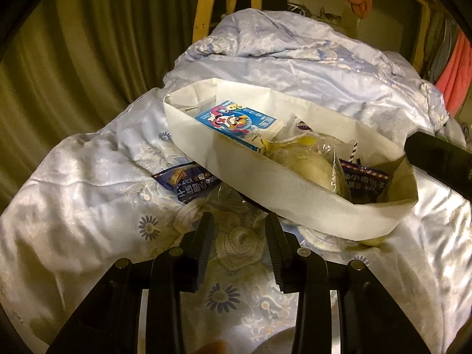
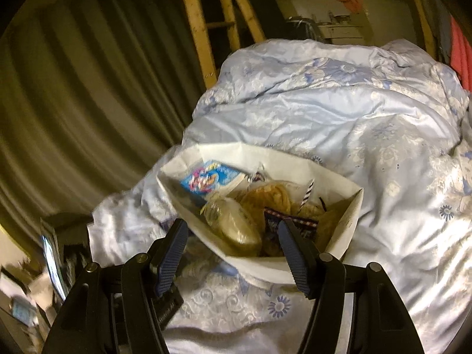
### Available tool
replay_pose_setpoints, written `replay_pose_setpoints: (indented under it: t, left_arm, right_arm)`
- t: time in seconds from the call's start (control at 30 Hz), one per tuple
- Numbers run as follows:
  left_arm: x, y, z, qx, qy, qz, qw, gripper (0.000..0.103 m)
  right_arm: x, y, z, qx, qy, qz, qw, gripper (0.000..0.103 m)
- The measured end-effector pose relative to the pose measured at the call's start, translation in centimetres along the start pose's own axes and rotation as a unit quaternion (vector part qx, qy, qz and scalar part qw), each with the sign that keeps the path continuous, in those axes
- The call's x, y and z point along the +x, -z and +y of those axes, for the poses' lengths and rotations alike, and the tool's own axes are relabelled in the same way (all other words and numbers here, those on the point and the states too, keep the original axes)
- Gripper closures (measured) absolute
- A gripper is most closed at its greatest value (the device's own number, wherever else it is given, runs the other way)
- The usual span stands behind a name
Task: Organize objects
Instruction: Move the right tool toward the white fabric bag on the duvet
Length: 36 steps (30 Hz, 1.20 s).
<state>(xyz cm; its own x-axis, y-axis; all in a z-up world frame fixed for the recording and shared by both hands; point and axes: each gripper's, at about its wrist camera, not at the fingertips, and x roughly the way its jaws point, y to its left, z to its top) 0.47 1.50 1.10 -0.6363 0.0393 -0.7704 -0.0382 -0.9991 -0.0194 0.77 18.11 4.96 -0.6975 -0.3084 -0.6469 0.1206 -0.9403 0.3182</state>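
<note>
A white fabric bin (image 1: pixel 283 188) lies on a pale blue floral quilt (image 1: pixel 88 194). It holds a blue cartoon box (image 1: pixel 236 124), a clear-wrapped bun (image 1: pixel 306 168), a dark blue snack packet (image 1: pixel 362 180) and other snacks. A second dark blue snack packet (image 1: pixel 188 183) lies on the quilt, half under the bin's near wall. My left gripper (image 1: pixel 239 227) is open and empty just before the bin. My right gripper (image 2: pixel 231 230) is open and empty, its right finger over the bin (image 2: pixel 253 262) and its left finger outside. The bun (image 2: pixel 236 224) and the cartoon box (image 2: pixel 209 178) show there.
Green curtains (image 1: pixel 73 59) hang at the left. A wooden ladder (image 2: pixel 206 29) stands behind the bed. Red cloth (image 1: pixel 454 70) hangs at the right. The quilt (image 2: pixel 339 112) is heaped high behind the bin. A dark object (image 2: pixel 62 253) sits at lower left in the right wrist view.
</note>
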Motion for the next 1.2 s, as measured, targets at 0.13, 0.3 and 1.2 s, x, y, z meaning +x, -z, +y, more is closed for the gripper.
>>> replay_pose_setpoints:
  t: [0.13,0.3,1.2]
  left_arm:
    - [-0.6,-0.1,0.6,-0.018,0.015,-0.016,0.9996,0.067]
    - [-1.3,-0.1,0.9,-0.03,0.03,-0.036,0.9985,0.067]
    - [-1.2,-0.1,1.8,-0.046,-0.01,-0.055,0.9974,0.071]
  right_arm:
    - [0.5,0.4,1.1,-0.028,-0.009,0.046,0.999,0.04]
    - [1.6,1.6,1.7,-0.033,-0.023,0.128,0.991,0.04]
    - [7.0,5.7,0.8,-0.113,0.014,0.192,0.975,0.04]
